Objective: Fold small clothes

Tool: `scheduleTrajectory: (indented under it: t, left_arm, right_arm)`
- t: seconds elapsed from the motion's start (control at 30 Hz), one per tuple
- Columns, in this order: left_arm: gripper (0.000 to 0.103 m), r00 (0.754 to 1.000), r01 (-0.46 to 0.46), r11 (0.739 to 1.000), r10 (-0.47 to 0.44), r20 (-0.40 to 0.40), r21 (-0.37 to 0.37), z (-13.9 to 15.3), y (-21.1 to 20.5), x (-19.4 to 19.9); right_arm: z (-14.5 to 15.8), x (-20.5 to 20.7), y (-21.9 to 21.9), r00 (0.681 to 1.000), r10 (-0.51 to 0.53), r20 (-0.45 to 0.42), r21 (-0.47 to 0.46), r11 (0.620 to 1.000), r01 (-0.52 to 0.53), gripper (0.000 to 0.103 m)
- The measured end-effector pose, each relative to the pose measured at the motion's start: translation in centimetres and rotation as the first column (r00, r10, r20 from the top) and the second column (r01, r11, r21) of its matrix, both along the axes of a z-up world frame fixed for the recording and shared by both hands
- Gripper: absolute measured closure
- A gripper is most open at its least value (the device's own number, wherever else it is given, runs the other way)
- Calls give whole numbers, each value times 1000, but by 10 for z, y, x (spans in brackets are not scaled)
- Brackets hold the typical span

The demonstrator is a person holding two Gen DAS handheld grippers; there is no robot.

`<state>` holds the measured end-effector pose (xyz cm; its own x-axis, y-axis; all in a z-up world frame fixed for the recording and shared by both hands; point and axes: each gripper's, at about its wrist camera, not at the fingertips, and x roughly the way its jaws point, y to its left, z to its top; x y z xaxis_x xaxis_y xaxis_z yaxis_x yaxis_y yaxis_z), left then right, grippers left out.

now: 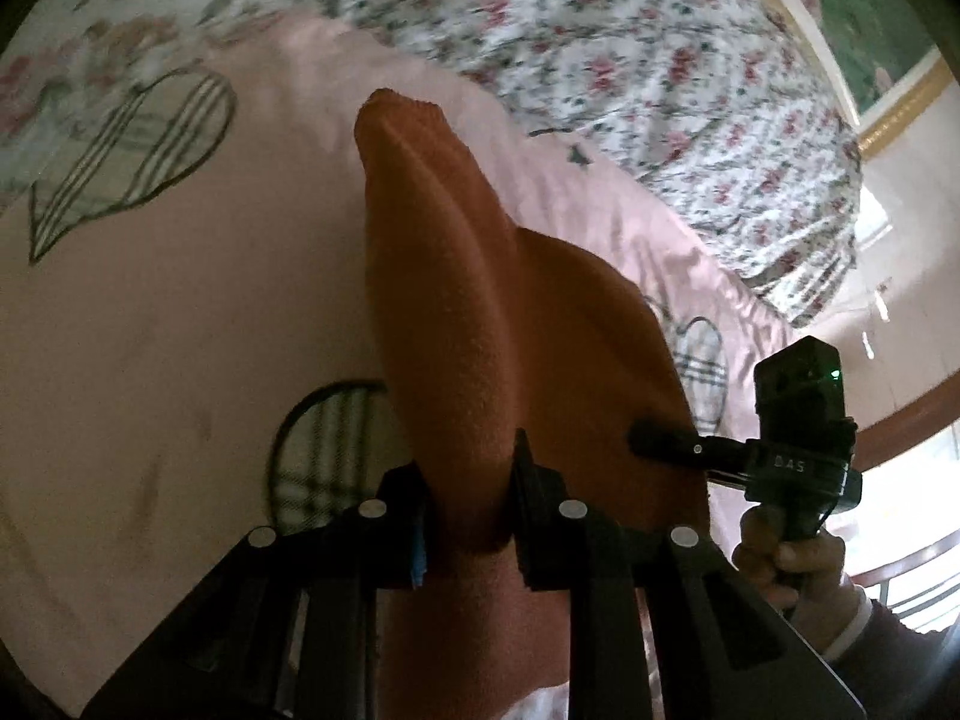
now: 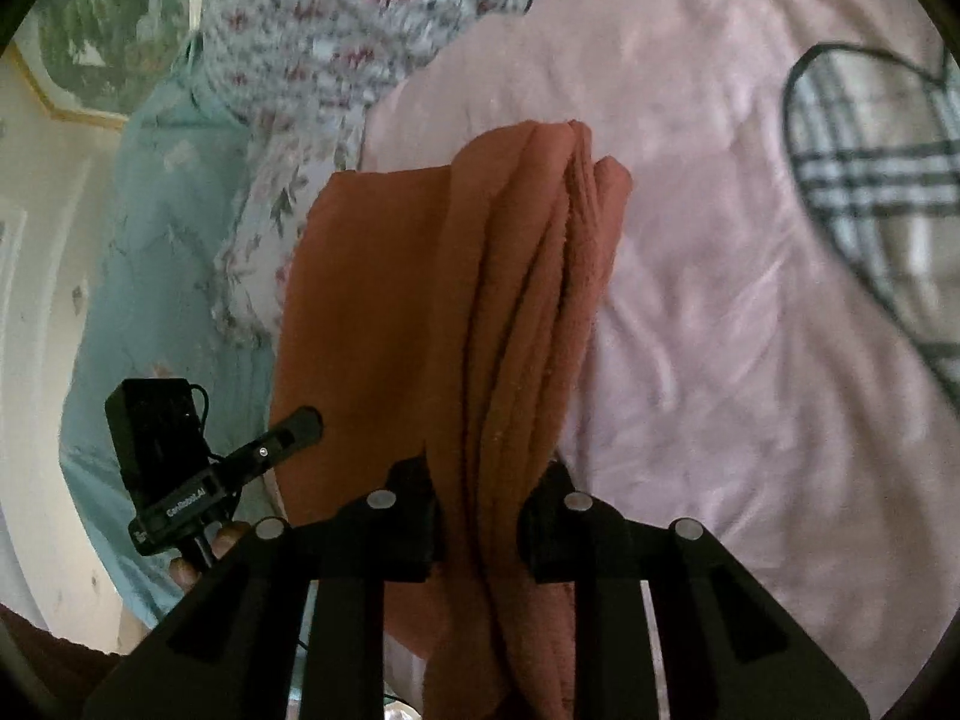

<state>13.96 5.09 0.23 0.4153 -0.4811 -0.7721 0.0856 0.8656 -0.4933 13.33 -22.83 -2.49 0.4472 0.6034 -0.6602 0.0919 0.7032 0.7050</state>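
While both tongs pinch the rust-brown cloth [image 1: 474, 324], it hangs between them above the pink bedspread [image 1: 180, 312]. The left tongs [image 1: 468, 510] and right tongs [image 2: 480, 510] each clamp a bunched edge, the cloth's length running straight ahead of each; neither seems nearer.

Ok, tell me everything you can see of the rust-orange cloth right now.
The rust-orange cloth looks like soft, fuzzy terry or fleece. It is gathered into long vertical folds and held off the pink bedspread below. The left gripper and the right gripper each pinch an edge of it. What garment it is cannot be told.
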Motion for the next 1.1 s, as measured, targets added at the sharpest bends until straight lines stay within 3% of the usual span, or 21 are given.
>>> scheduleTrajectory:
  t: [0.1, 0.23, 0.3, 0.43, 0.47, 0.67, 0.77, 0.87, 0.93, 0.97, 1.0, 1.1]
  left_arm:
    - [80, 999, -31, 999, 32, -35, 23, -21, 10, -2]
    - [67, 996, -57, 998, 57, -72, 8, -38, 22, 1]
    - [64, 994, -65, 998, 66, -85, 14, -44, 24, 1]
    - [46, 992, -70, 996, 75, -99, 46, -45, 28, 0]
    - [46, 992, -77, 996, 82, -98, 54, -43, 29, -1]
    - [40, 989, -139, 988, 142, -34, 72, -20, 47, -8]
    - [40, 991, -129, 987, 132, -35, 93, -20, 45, -6]
    - [40, 991, -119, 987, 125, -44, 107, -22, 40, -3]
    - [40, 991, -116, 987, 122, -50, 109, -24, 37, -2]
    - [40, 991, -113, 987, 120, -53, 113, -25, 35, -2]
    - [40, 992, -109, 987, 117, -57, 119, -26, 33, -1]
    - [41, 993, -94, 988, 102, -57, 126, -25, 27, -2]
  right_arm:
    - [-9, 0, -1, 1000, -20, -20, -24, 1000, 20, 81]
    - [-21, 0, -7, 998, -37, -59, -66, 997, 33, 79]
    - [-25, -1, -8, 997, -44, -63, -85, 996, 38, 72]
    - [-25, -1, -4, 995, -68, -74, -119, 991, 59, 61]
    - [-22, -2, -3, 995, -73, -75, -140, 988, 62, 59]
    - [24, -12, -4, 990, -125, 58, -295, 946, 137, 58]
    - [35, -6, 2, 990, -91, 107, -298, 947, 120, 58]
    - [24, 9, 8, 994, -86, 65, -315, 944, 102, 61]
    - [10, 18, 6, 994, -103, 30, -295, 949, 108, 73]
    - [6, 20, 4, 993, -115, 14, -274, 955, 114, 89]
    - [7, 19, 3, 993, -119, 13, -263, 957, 119, 92]
    - [34, 4, 2, 985, -115, 129, -168, 976, 136, 93]
